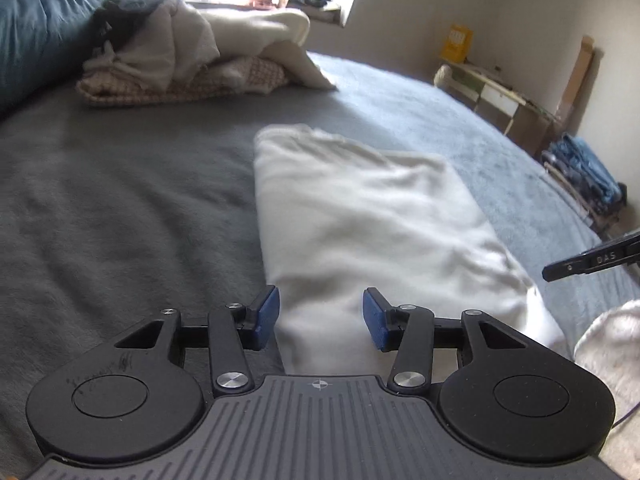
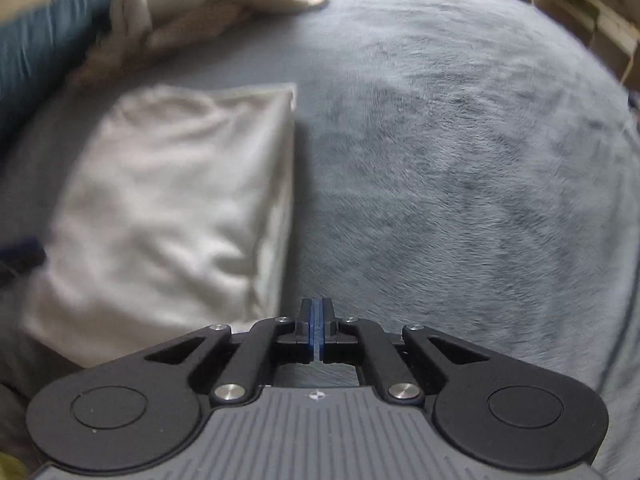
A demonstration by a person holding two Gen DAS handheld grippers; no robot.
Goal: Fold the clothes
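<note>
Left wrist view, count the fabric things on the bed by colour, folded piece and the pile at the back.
White: 1, the folded garment.
Cream: 2, both in the pile.
Beige checked: 1, under the pile.
Total: 4; dark pieces behind are too jumbled to count.

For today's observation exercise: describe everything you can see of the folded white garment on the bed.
The folded white garment is soft, wrinkled, cream-white cloth, folded into a long rectangle several layers thick. It lies flat on the grey fleecy bedcover, apart from the pile of clothes. The open left gripper straddles its near end.
</note>
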